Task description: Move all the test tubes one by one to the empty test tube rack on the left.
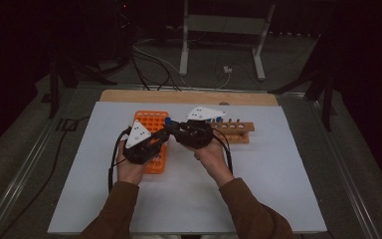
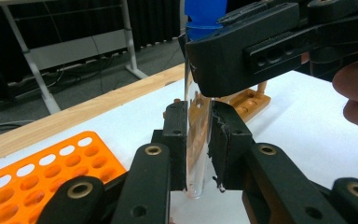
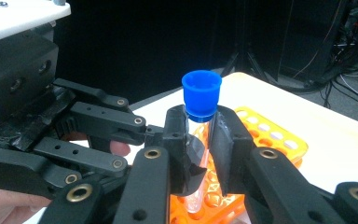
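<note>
I am pinching the clear tube [image 2: 197,140] low on its glass with my left claw [image 2: 198,140], and my right claw [image 3: 200,144] is gripping it just under its blue cap [image 3: 201,93]. The tube is standing upright, raised above the white worktop [image 1: 278,169], with the orange rack [image 1: 151,119] under it and the wooden rack [image 1: 234,130] sitting beyond.
</note>
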Available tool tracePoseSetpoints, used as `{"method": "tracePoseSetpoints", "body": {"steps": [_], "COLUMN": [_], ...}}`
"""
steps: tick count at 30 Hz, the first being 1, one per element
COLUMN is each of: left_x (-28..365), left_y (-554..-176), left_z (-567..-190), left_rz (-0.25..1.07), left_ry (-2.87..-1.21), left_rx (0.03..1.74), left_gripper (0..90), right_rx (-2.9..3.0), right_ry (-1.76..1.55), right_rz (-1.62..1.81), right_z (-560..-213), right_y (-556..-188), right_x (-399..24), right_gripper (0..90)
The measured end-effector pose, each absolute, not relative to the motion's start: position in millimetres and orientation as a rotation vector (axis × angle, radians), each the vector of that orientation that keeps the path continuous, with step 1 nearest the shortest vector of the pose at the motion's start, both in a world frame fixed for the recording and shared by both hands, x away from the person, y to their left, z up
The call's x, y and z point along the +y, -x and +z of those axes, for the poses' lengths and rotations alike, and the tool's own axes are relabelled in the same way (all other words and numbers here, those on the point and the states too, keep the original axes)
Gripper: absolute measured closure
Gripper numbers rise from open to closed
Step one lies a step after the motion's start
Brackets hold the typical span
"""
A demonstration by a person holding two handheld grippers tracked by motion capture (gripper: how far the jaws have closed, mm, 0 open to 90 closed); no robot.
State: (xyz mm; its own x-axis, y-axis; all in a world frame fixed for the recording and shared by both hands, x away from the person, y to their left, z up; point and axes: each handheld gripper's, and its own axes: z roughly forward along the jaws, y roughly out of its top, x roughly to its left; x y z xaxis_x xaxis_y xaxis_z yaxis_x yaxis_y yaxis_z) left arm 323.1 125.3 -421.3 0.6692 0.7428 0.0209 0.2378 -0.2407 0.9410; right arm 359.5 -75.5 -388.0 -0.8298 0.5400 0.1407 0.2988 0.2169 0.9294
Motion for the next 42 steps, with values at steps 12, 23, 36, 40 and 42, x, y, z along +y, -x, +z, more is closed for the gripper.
{"method": "tracePoseSetpoints", "body": {"steps": [12,23,36,40,42], "left_x": [140,161,176,176,176], "left_y": [-327,-323,-315,-312,-310], "left_z": [-424,-432,-449,-455,-459], "left_rz": [0.597,0.585,0.559,0.545,0.542], "left_ry": [-1.765,-1.737,-1.723,-1.727,-1.74], "left_rx": [0.846,0.897,0.948,0.958,0.958], "left_gripper": [78.1,78.1,78.1,78.0,78.0], "right_rx": [2.263,2.208,2.174,2.175,2.176], "right_ry": [-0.83,-0.933,-0.985,-0.994,-0.997], "right_rz": [1.652,1.593,1.566,1.54,1.531], "right_z": [-391,-402,-409,-411,-412], "right_y": [-361,-366,-363,-361,-360], "right_x": [-88,-114,-143,-149,-152], "right_gripper": [24.9,8.7,2.8,2.8,2.8]}}
